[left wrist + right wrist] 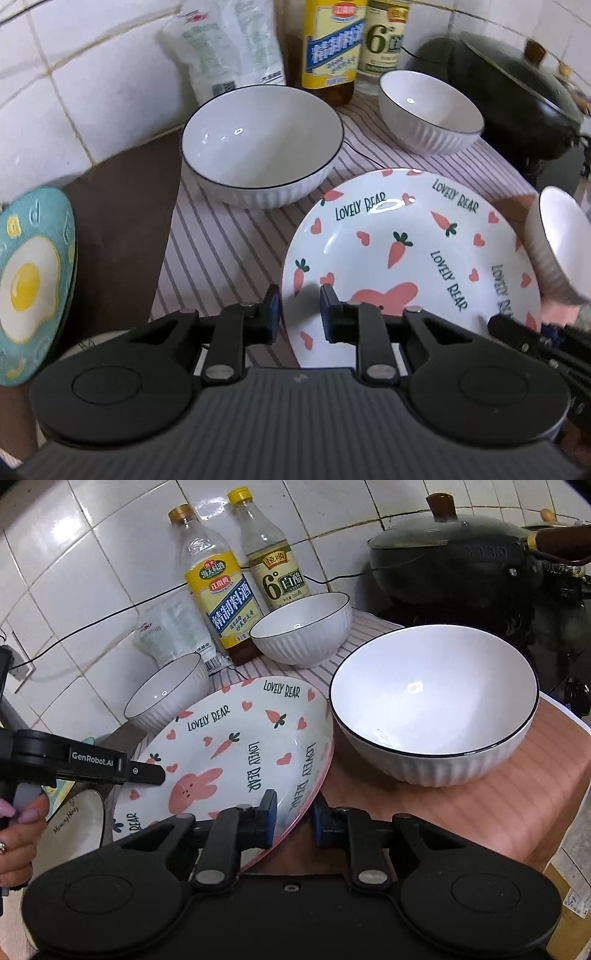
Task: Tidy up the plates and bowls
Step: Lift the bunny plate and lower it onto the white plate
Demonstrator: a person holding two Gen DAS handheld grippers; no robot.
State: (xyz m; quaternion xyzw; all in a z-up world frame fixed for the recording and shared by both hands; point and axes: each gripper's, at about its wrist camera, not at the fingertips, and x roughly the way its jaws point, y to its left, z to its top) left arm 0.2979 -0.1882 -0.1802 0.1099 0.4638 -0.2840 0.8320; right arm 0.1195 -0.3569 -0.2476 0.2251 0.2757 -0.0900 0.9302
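A white "Lovely Bear" plate (399, 266) with carrots and hearts lies tilted over the striped cloth. My right gripper (293, 818) is shut on its near rim; the plate (236, 753) stands between the two fingers. My left gripper (300, 308) is open, its fingers straddling the plate's left rim without touching. A large ribbed white bowl (258, 147) sits behind it, a smaller one (428, 110) further back. Another white bowl (436, 705) stands on a pink box to the right. A teal fried-egg plate (33, 280) lies at far left.
Two bottles (221, 587) and a white bag (229, 44) stand against the tiled wall. A black lidded wok (454, 557) sits on the stove at right. A cream plate (74, 830) lies at lower left. A black cable (364, 153) crosses the striped cloth (221, 243).
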